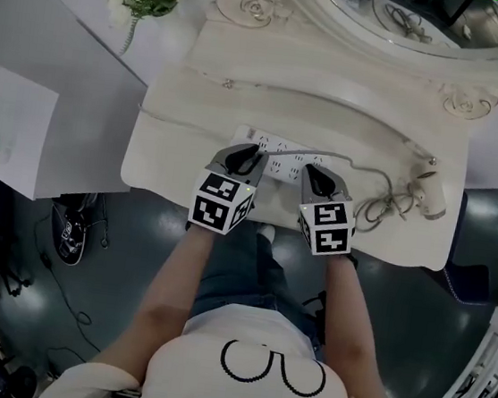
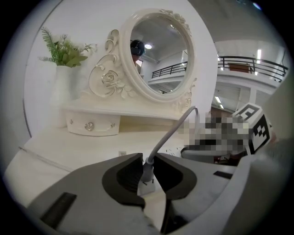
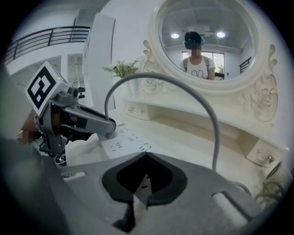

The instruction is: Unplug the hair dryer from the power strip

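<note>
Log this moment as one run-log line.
left gripper: shut on plug | plug: in power strip | right gripper: shut, at power strip | hair dryer: on table, untouched

Worktop (image 1: 174,130): cream, rounded corners, bare towards the left edge.
Back edge: raised shelf (image 1: 336,76), same cream finish, running its full width.
Power strip (image 1: 279,155): white, lying flat about mid-worktop, slightly skewed to the front edge.
Plug (image 2: 147,175): seated upright in the strip's left end.
Cord (image 1: 380,206): grey, arching rightwards from the plug and ending in loose loops near the right edge.
Hair dryer (image 1: 430,194): white, on its side at the right edge, just beside the loops.
</note>
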{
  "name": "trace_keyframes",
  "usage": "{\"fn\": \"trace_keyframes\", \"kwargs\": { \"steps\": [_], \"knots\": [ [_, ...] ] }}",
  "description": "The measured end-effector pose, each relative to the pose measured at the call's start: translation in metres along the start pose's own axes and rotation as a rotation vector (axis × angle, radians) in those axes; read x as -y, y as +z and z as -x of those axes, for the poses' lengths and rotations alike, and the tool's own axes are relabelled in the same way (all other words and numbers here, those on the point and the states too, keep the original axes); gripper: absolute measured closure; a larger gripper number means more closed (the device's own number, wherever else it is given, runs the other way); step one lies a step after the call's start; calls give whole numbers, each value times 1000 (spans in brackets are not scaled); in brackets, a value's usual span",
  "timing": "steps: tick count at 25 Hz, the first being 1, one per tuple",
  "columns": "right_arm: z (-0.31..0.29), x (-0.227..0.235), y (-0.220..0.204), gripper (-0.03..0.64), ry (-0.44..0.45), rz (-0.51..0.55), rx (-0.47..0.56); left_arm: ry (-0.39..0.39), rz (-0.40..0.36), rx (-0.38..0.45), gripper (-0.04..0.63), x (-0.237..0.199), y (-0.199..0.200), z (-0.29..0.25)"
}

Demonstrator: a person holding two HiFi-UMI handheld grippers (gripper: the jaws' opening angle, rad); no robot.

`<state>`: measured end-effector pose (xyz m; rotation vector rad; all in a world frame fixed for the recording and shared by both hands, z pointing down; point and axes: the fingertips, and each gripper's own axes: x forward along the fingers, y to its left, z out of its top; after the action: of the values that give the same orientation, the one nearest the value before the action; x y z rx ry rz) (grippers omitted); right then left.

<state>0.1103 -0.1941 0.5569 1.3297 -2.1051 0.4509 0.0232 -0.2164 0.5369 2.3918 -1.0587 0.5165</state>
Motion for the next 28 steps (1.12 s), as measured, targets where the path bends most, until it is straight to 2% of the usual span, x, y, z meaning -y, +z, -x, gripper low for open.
{"fn": "trace_keyframes", "kwargs": {
  "steps": [6,8,9,10,14,15,16,17,20,23,25,28],
  "knots": [
    [0,2,0,617,-2,-38,-21,65,-283,-53,541,5,-3,-1],
    [0,2,0,617,-14,-24,-26,75,-333,-63,541,6,-5,-1],
    [0,1,0,617,-18,-12,-26,69,-321,-62,541,6,-5,-1],
    [0,1,0,617,-18,-1,-25,55,-277,-54,543,6,-5,-1],
    [2,-4,2,617,-2,32,-7,-16,57,9,534,0,3,3],
    [2,-4,2,618,2,37,-5,-20,104,21,531,-1,4,4],
    [2,-4,2,617,7,37,-5,-19,113,25,529,-2,4,5],
    [2,-4,2,618,15,33,-10,-16,86,20,531,-1,4,4],
    [1,0,2,617,33,11,-25,-6,-64,-12,537,5,0,2],
    [-3,0,11,617,40,18,4,8,-166,-28,538,4,-3,1],
    [-9,-3,17,617,52,40,12,8,-213,-45,538,4,-4,0],
    [-14,-8,17,617,58,99,-25,-8,-240,-67,538,6,-7,1]
  ]
}}
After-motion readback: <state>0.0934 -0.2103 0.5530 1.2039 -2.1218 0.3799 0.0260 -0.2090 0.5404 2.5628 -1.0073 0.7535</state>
